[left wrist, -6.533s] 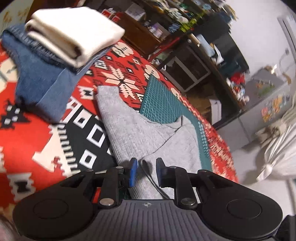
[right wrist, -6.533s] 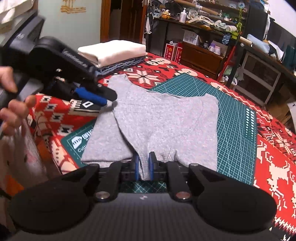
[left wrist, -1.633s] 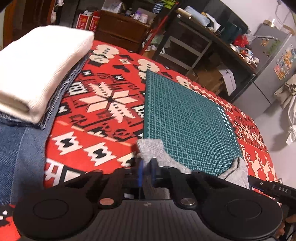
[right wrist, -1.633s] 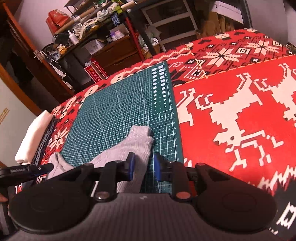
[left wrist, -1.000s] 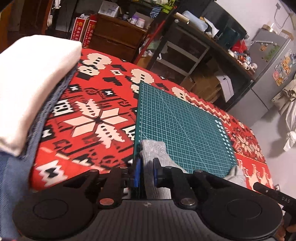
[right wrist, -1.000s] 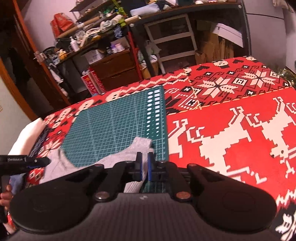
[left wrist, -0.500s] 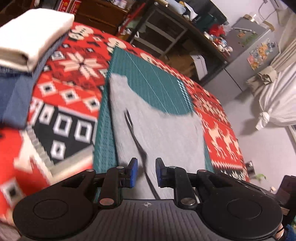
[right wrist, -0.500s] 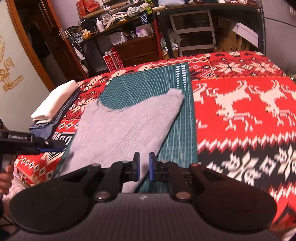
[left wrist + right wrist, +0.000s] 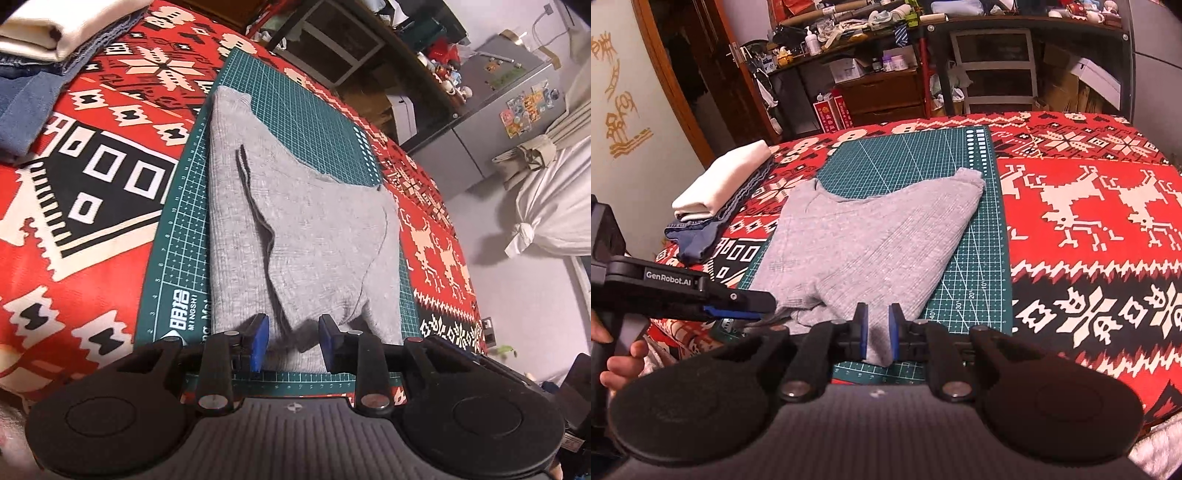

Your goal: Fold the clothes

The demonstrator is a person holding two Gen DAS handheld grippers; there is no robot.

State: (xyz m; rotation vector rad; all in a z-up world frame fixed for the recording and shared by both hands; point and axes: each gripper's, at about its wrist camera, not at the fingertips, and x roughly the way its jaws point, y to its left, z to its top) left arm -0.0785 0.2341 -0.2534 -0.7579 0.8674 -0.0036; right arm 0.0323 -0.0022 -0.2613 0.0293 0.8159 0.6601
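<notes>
The grey garment [image 9: 306, 229] lay spread across the green cutting mat [image 9: 295, 96], its far edge forming a curved outline with one corner reaching toward the mat's far left and the other toward the far right. A dark seam line ran down its left part in the left wrist view. The mat rested on a red patterned cloth [image 9: 1089, 206] covering the counter.

The left gripper [image 9: 293, 341] stood with its blue pads [image 9: 260, 341] well apart, straddling the near hem of the garment; the fabric passed between them without being clamped. The right gripper [image 9: 874, 334] had its jaws narrowly parted, with a fold of the garment's near edge lying between them; whether the pads actually pressed the fabric could not be determined. In the right wrist view the left gripper [image 9: 738, 308] appeared at the left, just beside the garment's near left corner, with a hand [image 9: 620, 363] on its handle.

A folded cream item [image 9: 720, 184] sat atop folded blue denim [image 9: 698, 240] at the counter's far left, well apart from the garment. Cluttered shelving [image 9: 886, 55] stood behind the counter.
</notes>
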